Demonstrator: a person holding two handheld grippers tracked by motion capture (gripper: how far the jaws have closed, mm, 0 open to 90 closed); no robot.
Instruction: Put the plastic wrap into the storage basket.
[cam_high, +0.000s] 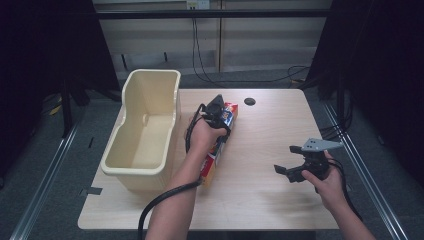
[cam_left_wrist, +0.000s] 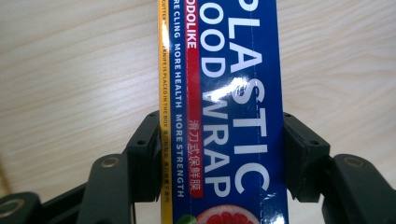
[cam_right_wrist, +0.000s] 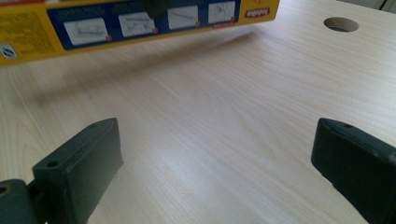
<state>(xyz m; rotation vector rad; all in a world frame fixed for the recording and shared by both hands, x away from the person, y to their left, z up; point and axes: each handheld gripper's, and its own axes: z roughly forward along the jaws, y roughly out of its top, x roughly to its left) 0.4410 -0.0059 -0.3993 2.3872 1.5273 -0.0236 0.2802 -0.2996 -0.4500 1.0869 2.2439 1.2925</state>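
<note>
Nothing is seen inside the cream plastic bin (cam_high: 145, 130). The plastic food wrap box (cam_left_wrist: 224, 116) is clamped by the left tongs (cam_left_wrist: 219, 154), apparently lifted; the right tongs (cam_right_wrist: 215, 172) are held wide apart, empty.

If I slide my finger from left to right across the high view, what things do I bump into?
Cream plastic tub → long blue-and-yellow plastic food wrap box clamped in the left gripper → small round hole in the wooden table → open right gripper.

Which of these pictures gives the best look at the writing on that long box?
The left gripper view: the plastic wrap box is close, its "PLASTIC FOOD WRAP" lettering readable. The right gripper view shows its yellow side; the high view shows it small under the hand.
</note>
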